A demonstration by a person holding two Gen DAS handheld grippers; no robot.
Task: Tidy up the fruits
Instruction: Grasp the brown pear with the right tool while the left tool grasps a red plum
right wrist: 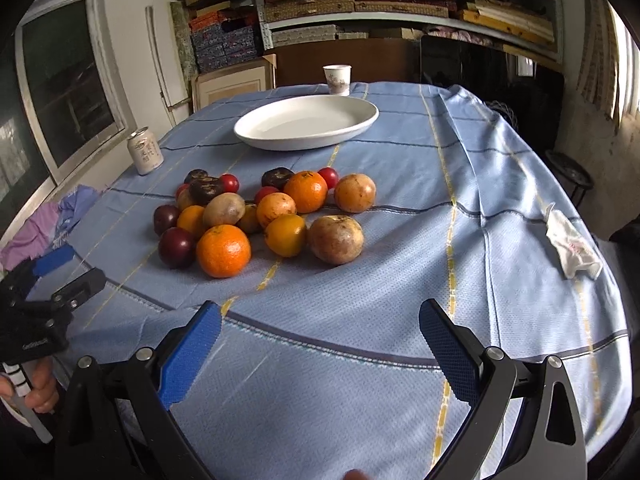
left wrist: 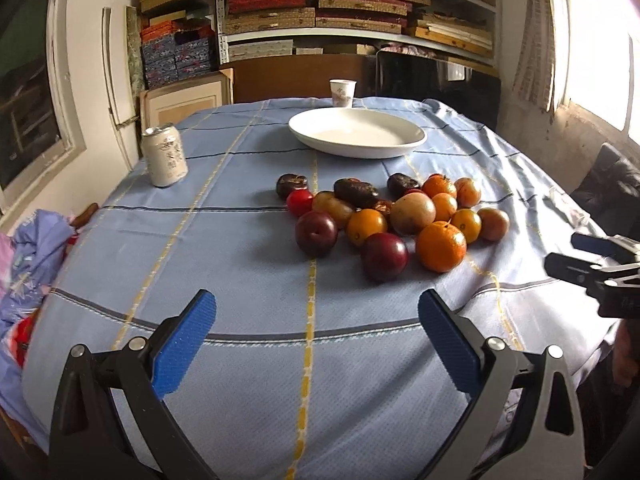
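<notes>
A heap of fruit lies on the blue tablecloth: several oranges, led by a big one (left wrist: 441, 246) (right wrist: 223, 251), dark plums (left wrist: 384, 257) (right wrist: 176, 247), brown round fruits (right wrist: 335, 239) (left wrist: 412, 213), red tomatoes (left wrist: 299, 202) and dark wrinkled fruits (left wrist: 355, 193). Behind it stands an empty white oval dish (left wrist: 404, 145) (right wrist: 280, 142). My left gripper (left wrist: 317, 312) is open, hovering short of the heap with nothing between its blue pads. My right gripper (right wrist: 320, 320) is open too, short of the heap on its right side. Each gripper shows at the edge of the other's view.
A white drink can (left wrist: 164, 156) (right wrist: 145, 156) stands at the table's left. A paper cup (left wrist: 342, 93) (right wrist: 337, 79) sits behind the dish. A crumpled white cloth (right wrist: 573, 246) lies near the right edge. Clothes (left wrist: 32, 256) are heaped at left; shelves fill the back wall.
</notes>
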